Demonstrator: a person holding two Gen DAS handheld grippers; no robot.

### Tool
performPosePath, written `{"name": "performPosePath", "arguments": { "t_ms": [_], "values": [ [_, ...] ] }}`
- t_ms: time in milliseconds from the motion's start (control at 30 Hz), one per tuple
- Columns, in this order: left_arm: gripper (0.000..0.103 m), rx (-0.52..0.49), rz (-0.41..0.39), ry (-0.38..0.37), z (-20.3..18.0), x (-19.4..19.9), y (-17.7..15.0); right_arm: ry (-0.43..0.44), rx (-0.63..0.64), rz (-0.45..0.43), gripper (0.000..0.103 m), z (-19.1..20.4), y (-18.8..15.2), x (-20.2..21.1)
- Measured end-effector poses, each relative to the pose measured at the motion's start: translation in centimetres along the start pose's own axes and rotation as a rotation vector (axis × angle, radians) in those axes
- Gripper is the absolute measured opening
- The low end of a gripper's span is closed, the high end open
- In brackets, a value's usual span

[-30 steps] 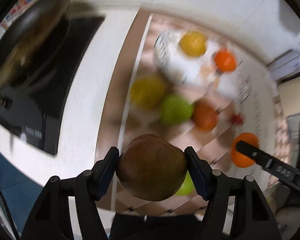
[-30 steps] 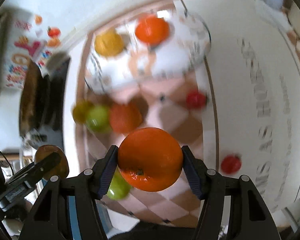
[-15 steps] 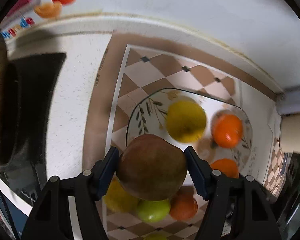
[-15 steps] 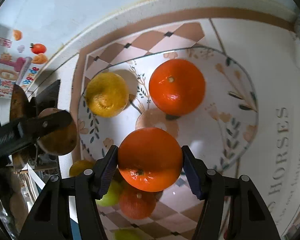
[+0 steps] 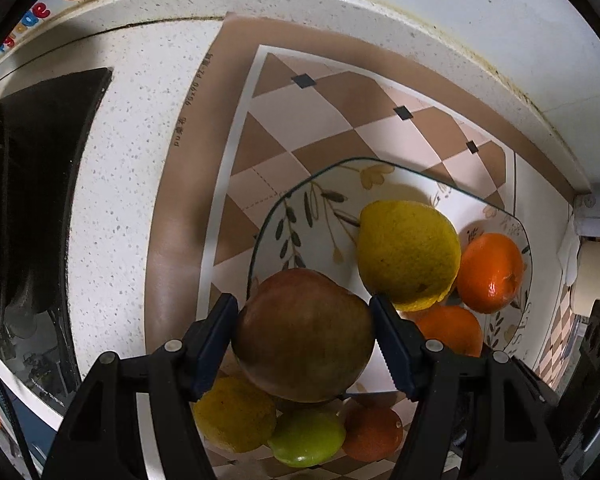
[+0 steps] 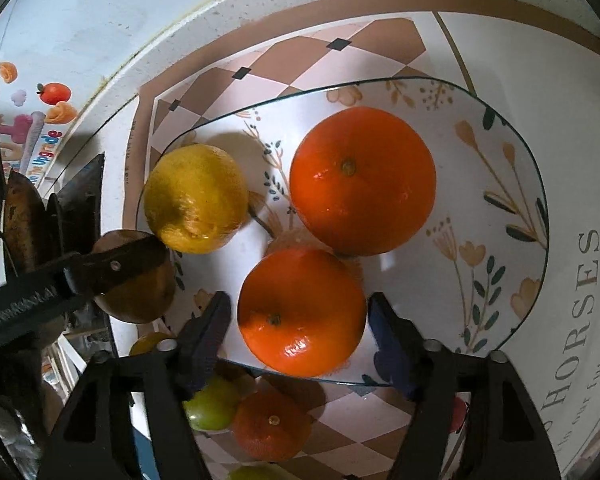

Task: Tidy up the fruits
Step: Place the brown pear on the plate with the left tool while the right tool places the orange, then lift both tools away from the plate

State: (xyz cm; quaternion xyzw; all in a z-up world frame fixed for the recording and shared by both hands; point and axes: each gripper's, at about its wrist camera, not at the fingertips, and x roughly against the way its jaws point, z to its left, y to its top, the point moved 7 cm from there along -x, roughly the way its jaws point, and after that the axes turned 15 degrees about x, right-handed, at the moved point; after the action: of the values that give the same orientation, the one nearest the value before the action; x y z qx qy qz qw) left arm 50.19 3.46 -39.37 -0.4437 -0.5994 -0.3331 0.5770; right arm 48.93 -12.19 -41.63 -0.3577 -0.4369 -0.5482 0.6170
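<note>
1. Left tool (image 5: 303,330) clamps a brown-red apple (image 5: 304,334) over the floral plate (image 6: 500,184), at its left rim.
2. Right tool (image 6: 298,320) has its fingers slightly apart around an orange (image 6: 302,312) on the plate's near edge.
3. On the plate behind it: a lemon (image 6: 196,198) and a second orange (image 6: 362,180).

**Oranges, yellows and a floral plate**

The plate (image 6: 512,184) is white with a dark green rim, tan flowers and green leaves. On it lie 2 bright oranges (image 6: 362,180) and a yellow lemon (image 6: 196,200). The mat (image 5: 340,116) shows brown and pale pink diamonds; the surface (image 5: 132,160) is speckled white.
</note>
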Motion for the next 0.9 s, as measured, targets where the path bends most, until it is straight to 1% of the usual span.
{"name": "performPosePath", "arguments": {
  "t_ms": [33, 67, 100, 167, 200, 233, 267, 400, 467, 533, 667, 900],
  "values": [
    [0.066, -0.004, -0.002, 0.003, -0.1, -0.2, 0.0, -0.006, 0.007, -0.001, 0.079, 0.1, 0.1, 0.2],
    [0.069, -0.007, -0.004, 0.003, -0.5, -0.6, 0.2, -0.012, 0.015, -0.001, 0.079, 0.3, 0.1, 0.3],
    [0.077, -0.009, -0.005, 0.0, -0.5, -0.6, 0.0, -0.019, 0.02, 0.002, 0.079, 0.4, 0.1, 0.5],
    [0.081, -0.02, -0.006, -0.006, -0.8, -0.5, -0.2, -0.034, 0.028, 0.007, 0.083, 0.3, -0.1, 0.9],
    [0.087, -0.022, -0.007, -0.006, -0.9, -0.4, -0.4, -0.047, 0.032, 0.007, 0.088, 0.2, -0.2, 1.1],
    [0.087, -0.022, -0.008, -0.005, -0.8, -0.3, -0.5, -0.057, 0.034, 0.003, 0.092, 0.1, -0.4, 1.5],
    [0.087, -0.022, -0.013, 0.001, -0.7, -0.1, -0.6, -0.068, 0.035, 0.0, 0.093, 0.0, -0.6, 1.7],
    [0.087, -0.032, -0.044, 0.011, -0.1, 1.1, -1.4, -0.131, 0.04, -0.014, 0.095, -0.6, -1.5, 3.3],
    [0.087, -0.041, -0.072, 0.023, 0.3, 1.9, -2.0, -0.17, 0.04, -0.03, 0.096, -0.9, -2.0, 4.2],
    [0.087, -0.051, -0.101, 0.018, 0.5, 2.9, -2.5, -0.212, 0.045, -0.043, 0.096, -1.2, -2.7, 5.2],
    [0.087, -0.082, -0.176, 0.03, 0.8, 4.8, -4.3, -0.245, 0.05, -0.071, 0.096, -1.0, -4.0, 6.9],
    [0.087, -0.126, -0.274, 0.037, 2.0, 8.0, -8.1, -0.285, 0.047, -0.142, 0.096, -0.1, -6.7, 10.7]
  ]
}}
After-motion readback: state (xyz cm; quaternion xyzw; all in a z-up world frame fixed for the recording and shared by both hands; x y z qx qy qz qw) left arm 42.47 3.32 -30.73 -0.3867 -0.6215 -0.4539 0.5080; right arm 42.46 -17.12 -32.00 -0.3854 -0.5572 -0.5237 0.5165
